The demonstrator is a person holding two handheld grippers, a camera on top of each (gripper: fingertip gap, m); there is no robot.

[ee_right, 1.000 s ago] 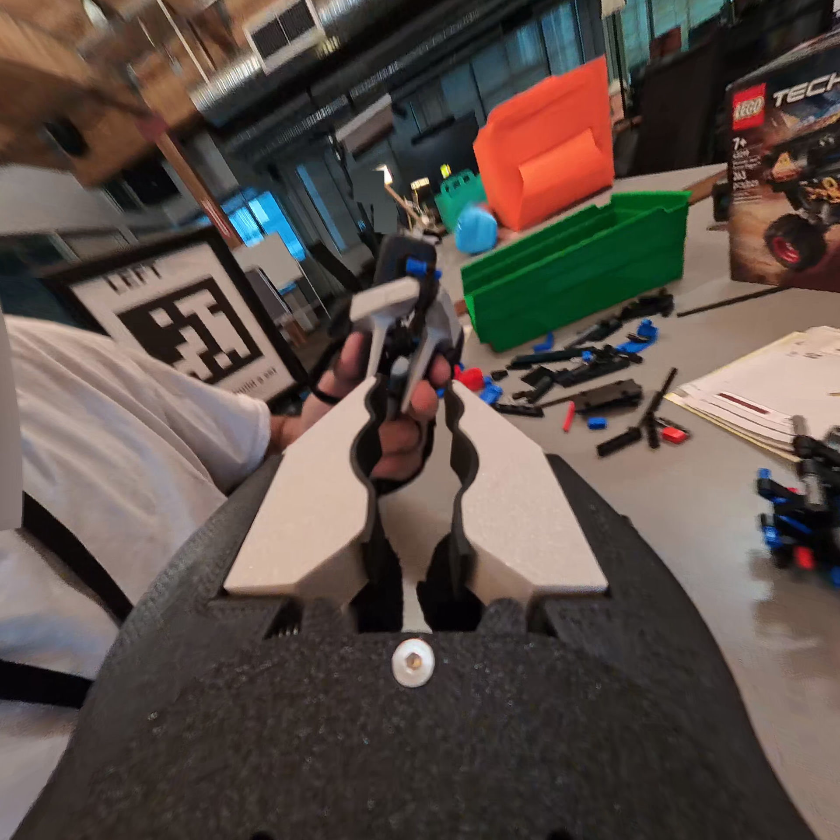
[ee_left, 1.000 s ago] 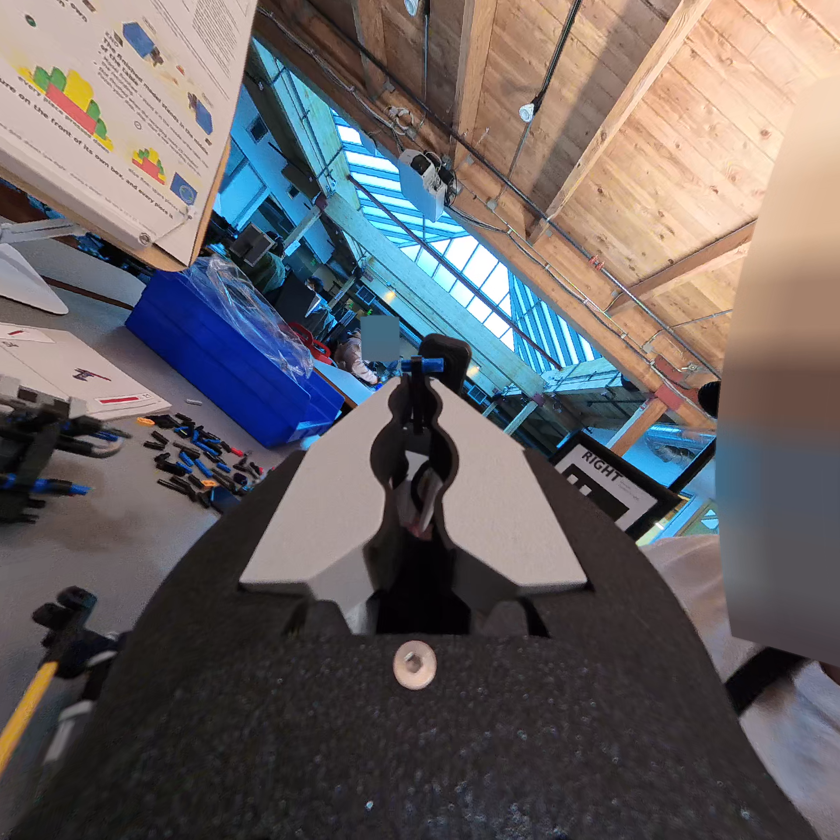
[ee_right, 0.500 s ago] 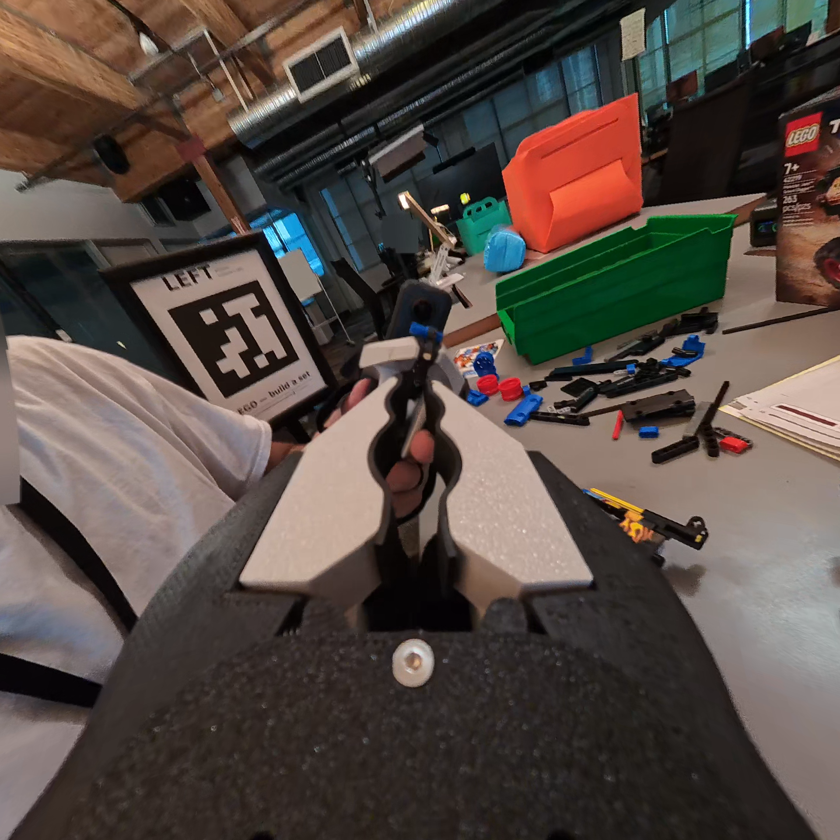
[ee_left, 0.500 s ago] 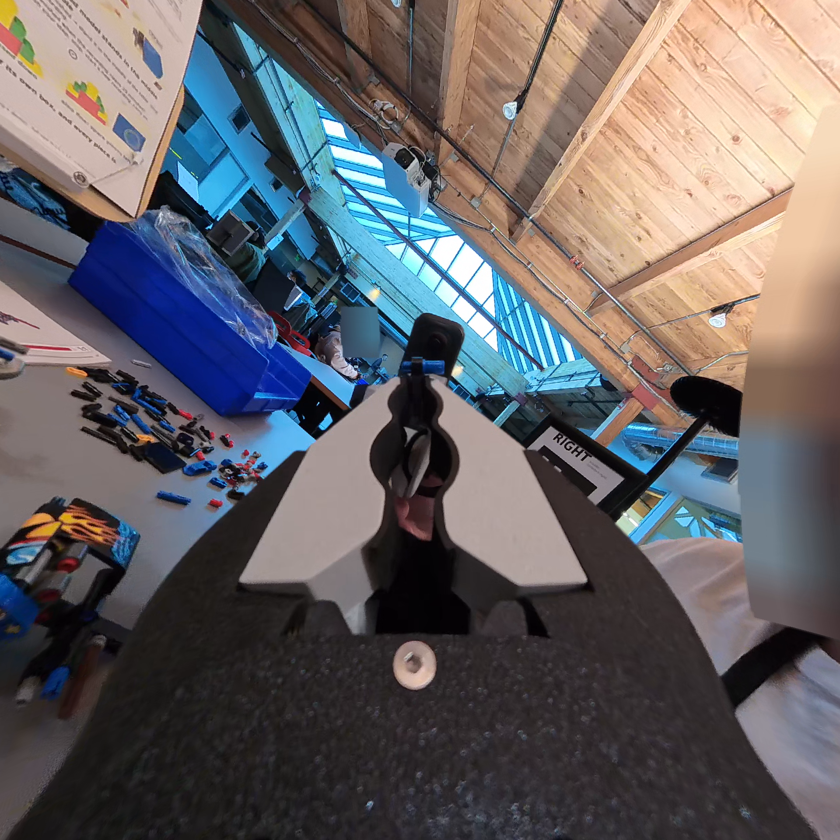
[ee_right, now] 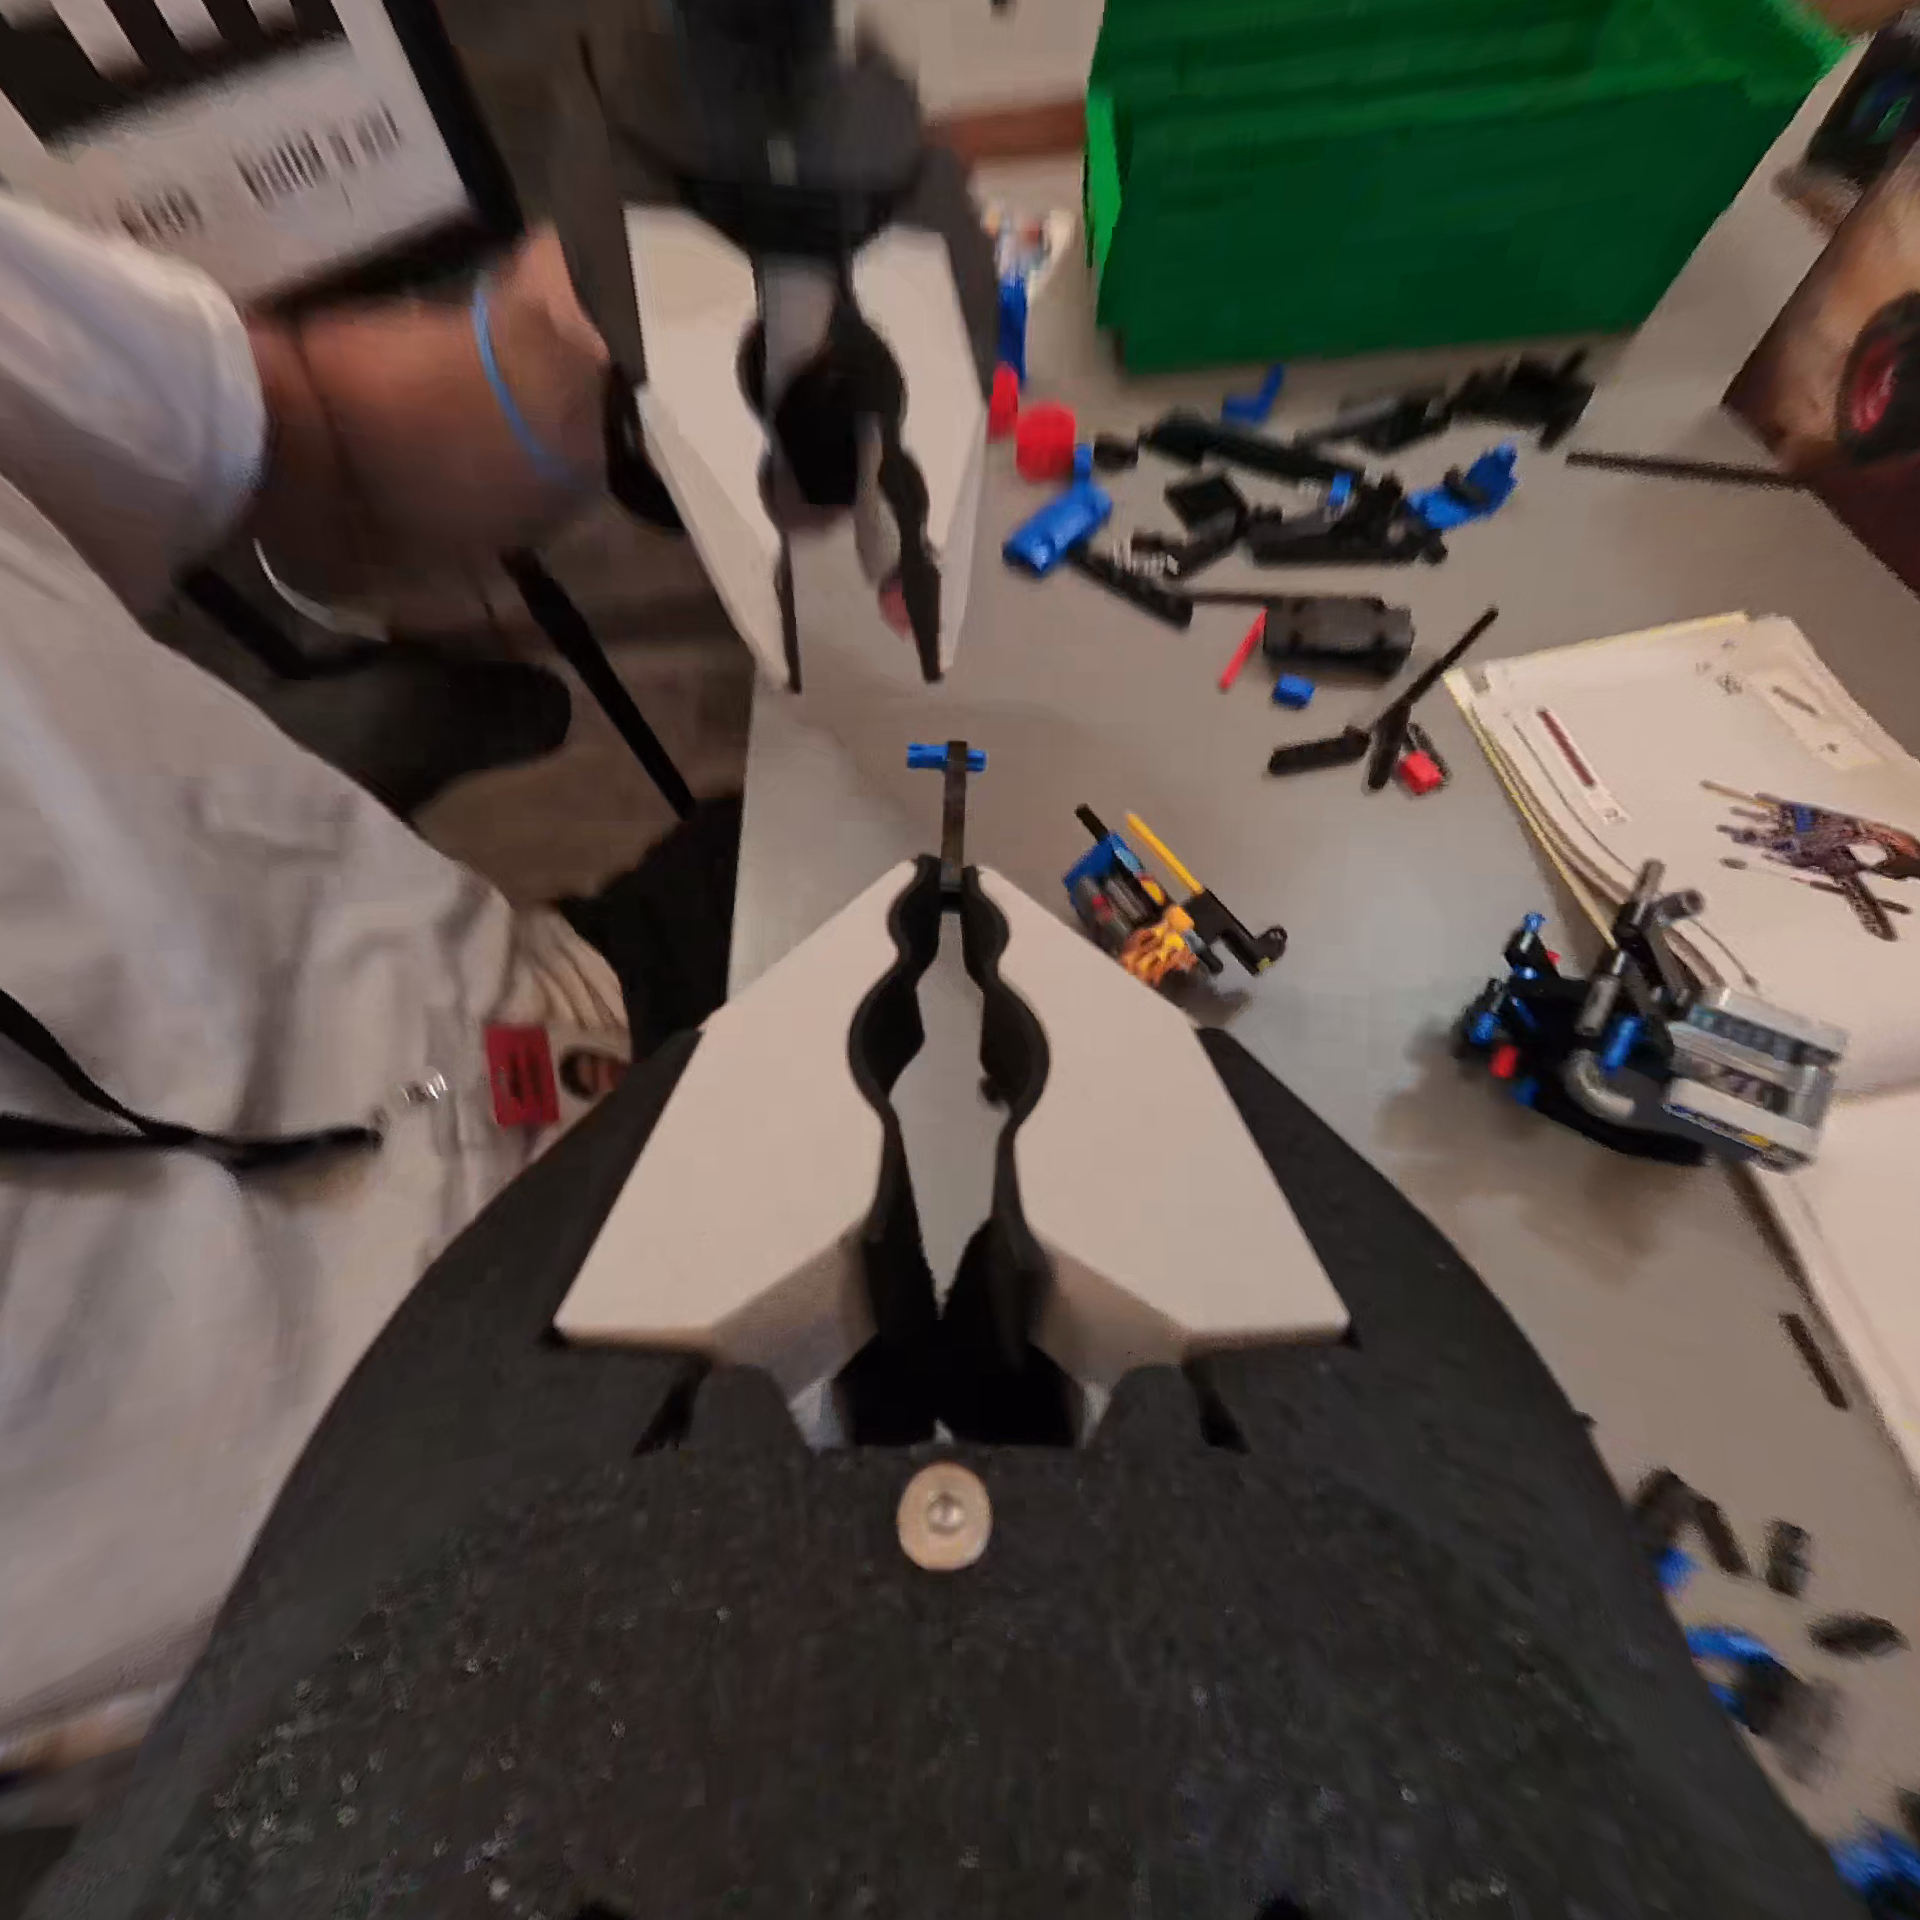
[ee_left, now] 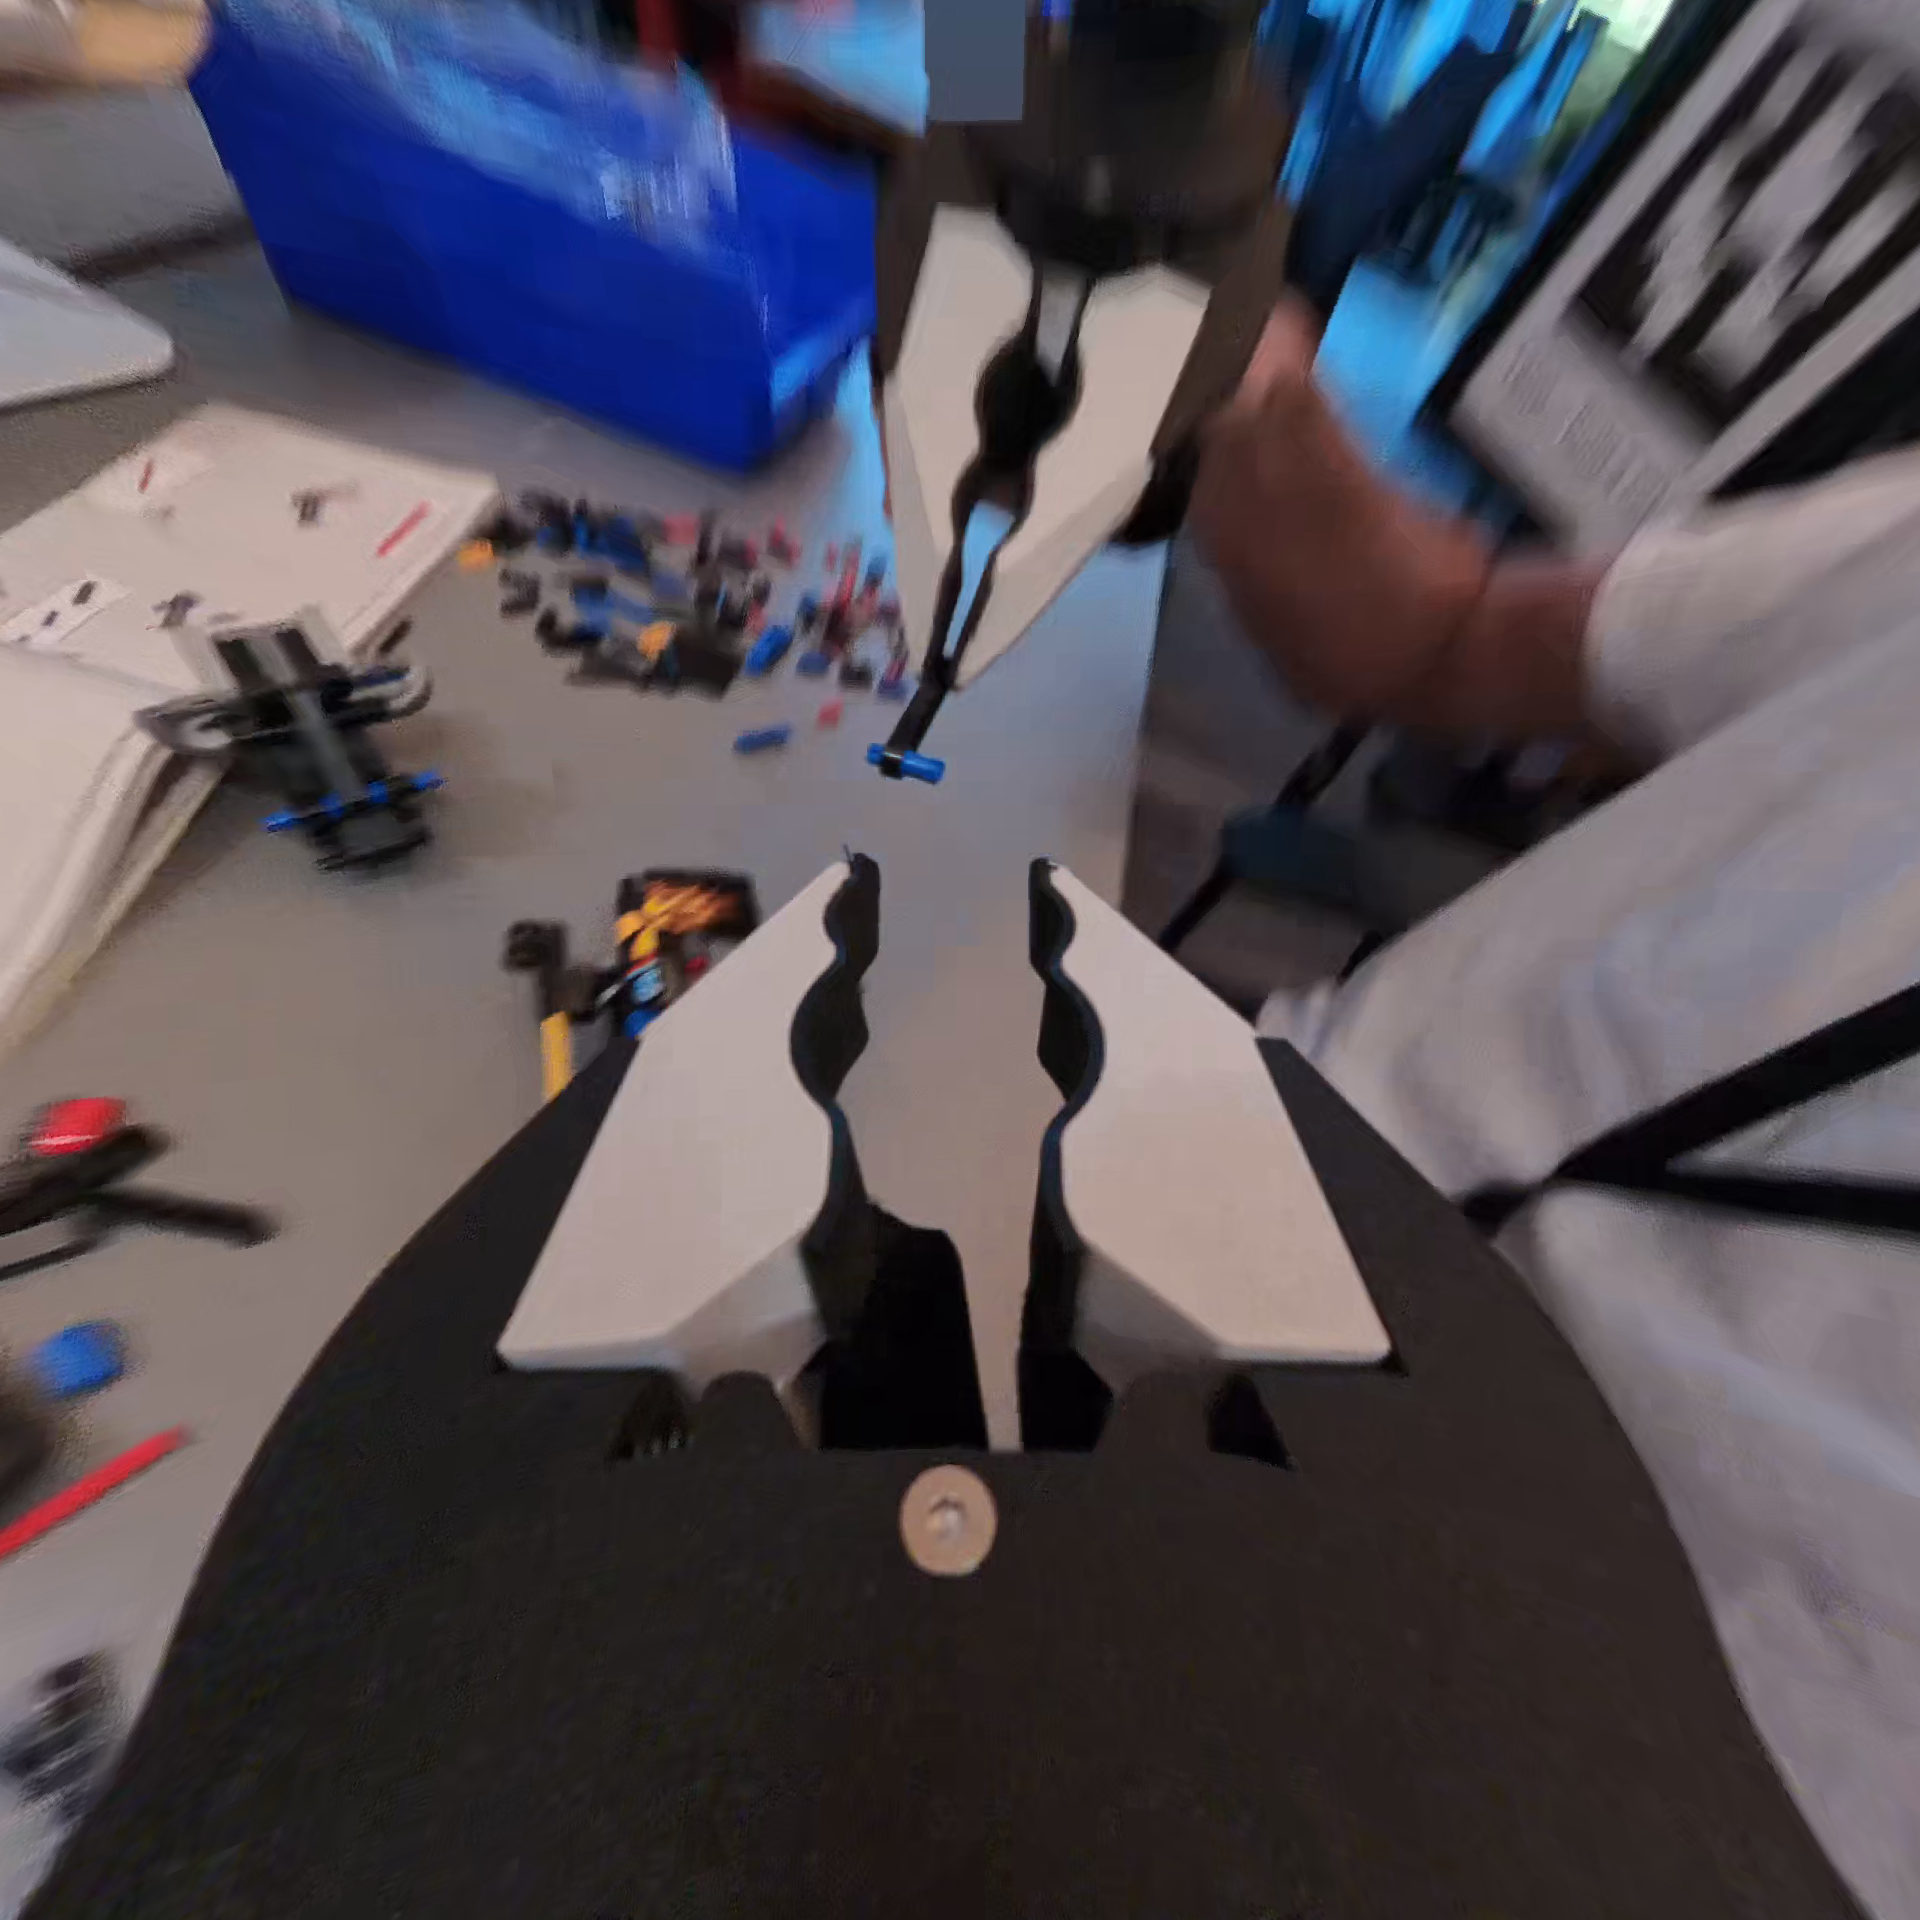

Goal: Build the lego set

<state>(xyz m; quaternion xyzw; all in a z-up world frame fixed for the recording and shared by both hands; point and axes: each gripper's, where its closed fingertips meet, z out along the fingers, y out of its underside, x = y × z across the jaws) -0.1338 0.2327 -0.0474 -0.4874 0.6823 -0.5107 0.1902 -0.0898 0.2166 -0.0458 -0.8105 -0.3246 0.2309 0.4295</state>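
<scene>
Surface: grey table [ee_right: 1403,1299], loose parts scattered across it, both views motion-blurred.
Right gripper [ee_right: 943,883]: we have it pinched tight on the lower end of a thin black beam [ee_right: 952,821]; a blue pin [ee_right: 943,756] runs crosswise through the beam's far tip.
Left gripper [ee_left: 943,860]: fingers spread, nothing between them, facing the right one; we see clear air between it and the pin.
Task part location: beam plus pin is held in the air above the table, between the 2 grippers, touching only the right one.
Handling: we judge it very light, stiff, slick plastic. Beam is slender, so it can pivot in a tip-only pinch. Pin is friction-fit, so a side knock could shift it.
Grip advice: we would hold the beam on its flat faces, close to the pin end, and stay off the pin's ends so they remain free to seat.
Near table: small orange-and-black sub-assembly [ee_right: 1164,914] lying just right of the right gripper.
Mid table: partly built black, blue and grey chassis [ee_right: 1652,1039] beside the instruction booklets [ee_right: 1662,758].
Far table: pile of loose black, blue and red pieces [ee_right: 1299,509] in front of a green bin [ee_right: 1403,177]; a blue bin [ee_left: 499,239] is on the other side.
Risk: beam twisting in the pinch during insertion.
</scene>
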